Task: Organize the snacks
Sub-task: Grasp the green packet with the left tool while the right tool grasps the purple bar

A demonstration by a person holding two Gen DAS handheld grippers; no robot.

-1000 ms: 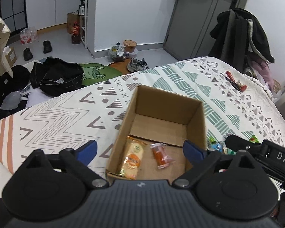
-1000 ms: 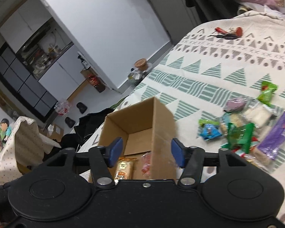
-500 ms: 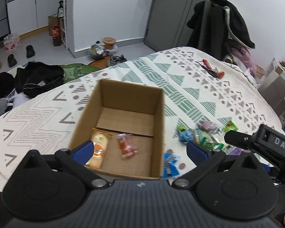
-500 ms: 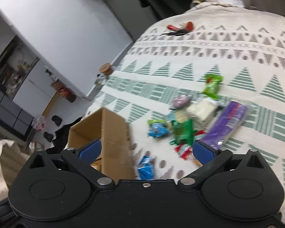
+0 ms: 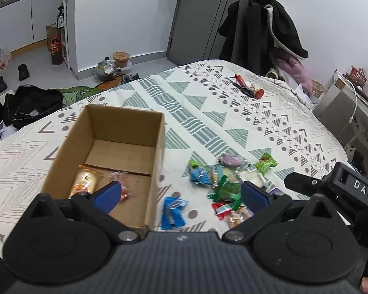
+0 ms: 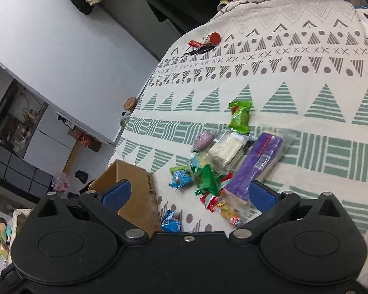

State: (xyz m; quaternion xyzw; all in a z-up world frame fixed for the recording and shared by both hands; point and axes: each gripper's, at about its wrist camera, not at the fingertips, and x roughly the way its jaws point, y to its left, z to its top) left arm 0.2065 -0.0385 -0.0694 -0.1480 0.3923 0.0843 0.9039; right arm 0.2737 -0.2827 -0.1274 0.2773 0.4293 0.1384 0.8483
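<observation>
Both your hand-held grippers, left (image 5: 180,193) and right (image 6: 187,193), have just opened empty and swung from the box (image 5: 125,127) to the snacks (image 5: 229,178) mid-bed; pick next.

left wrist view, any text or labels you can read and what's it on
"DAS" on the right gripper, at the right edge.
A red character on the dark bottle on the floor: too blurred to read.
Print on the snack wrappers and the blue packet: too small to read.
</observation>
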